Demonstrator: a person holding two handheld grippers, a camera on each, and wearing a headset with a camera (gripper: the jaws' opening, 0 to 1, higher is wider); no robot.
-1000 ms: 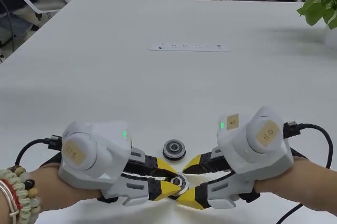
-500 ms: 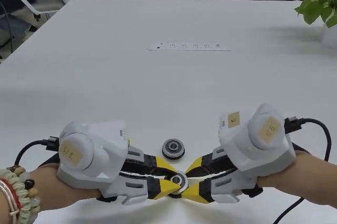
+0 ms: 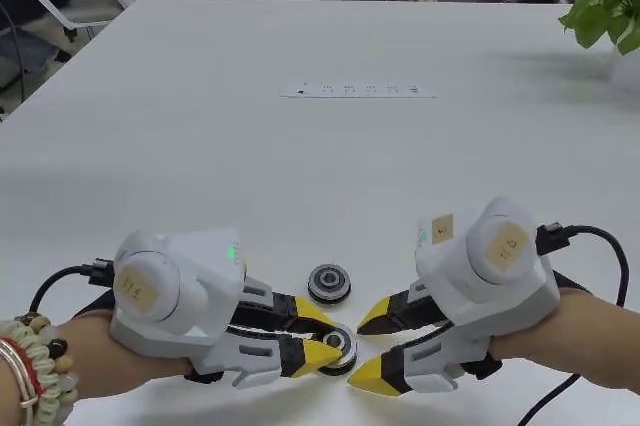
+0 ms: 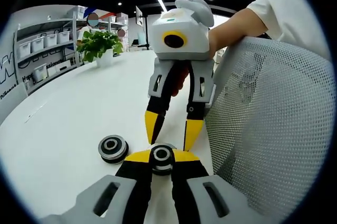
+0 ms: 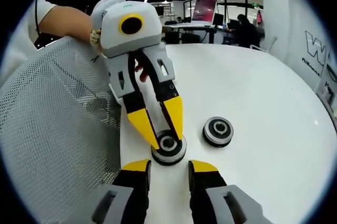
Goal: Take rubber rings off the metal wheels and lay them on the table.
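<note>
A: Head view first. Report position.

B: Find wheel (image 3: pixel 338 344) flat on table (image 3: pixel 300 166), near front edge, clamped between jaws of left gripper (image 3: pixel 323 338). Find right gripper (image 3: pixel 367 347) just beside it, jaws parted wide, holding nothing. Note second wheel (image 3: pixel 330 283) close behind, free.

A: Left gripper view?

B: Confirms clamp across rim. Shows bore facing up, axis upright. No long axis to report, being round.

A: Right gripper view?

B: Shows open tips just short of wheel. Cannot separate ring (image 5: pixel 168 160) from metal with certainty.

A: Hazards?

B: Likely slip off thin rubber edge. Possibly wheel twisting out of clamp under sideways pull, or knocking second wheel.
</note>
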